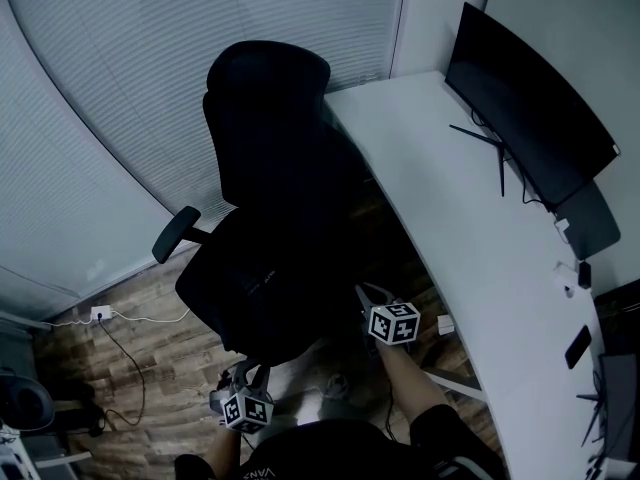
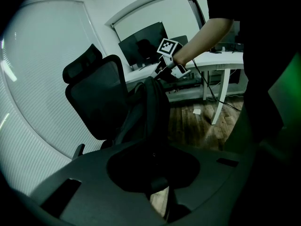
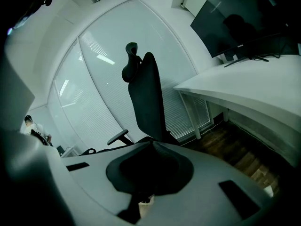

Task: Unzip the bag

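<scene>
A black bag (image 1: 300,268) stands on the seat of a black office chair (image 1: 265,108). In the left gripper view the bag (image 2: 153,107) rises upright in front of the chair back. My right gripper (image 1: 364,295) is shut at the bag's top, where the zipper runs; the left gripper view shows that right gripper (image 2: 159,75) touching the top edge. The pull itself is lost in the dark. My left gripper (image 1: 236,376) sits low at the seat's front, its jaws closed on dark fabric at the bag's lower end (image 2: 157,187). In the right gripper view only dark fabric shows at the jaws (image 3: 146,199).
A curved white desk (image 1: 470,228) runs along the right, with a monitor (image 1: 530,118) on it. A desk leg (image 2: 221,98) and a scrap of paper (image 2: 196,111) are on the wooden floor. A socket and cable (image 1: 100,313) lie at the left. Blinds cover the windows behind.
</scene>
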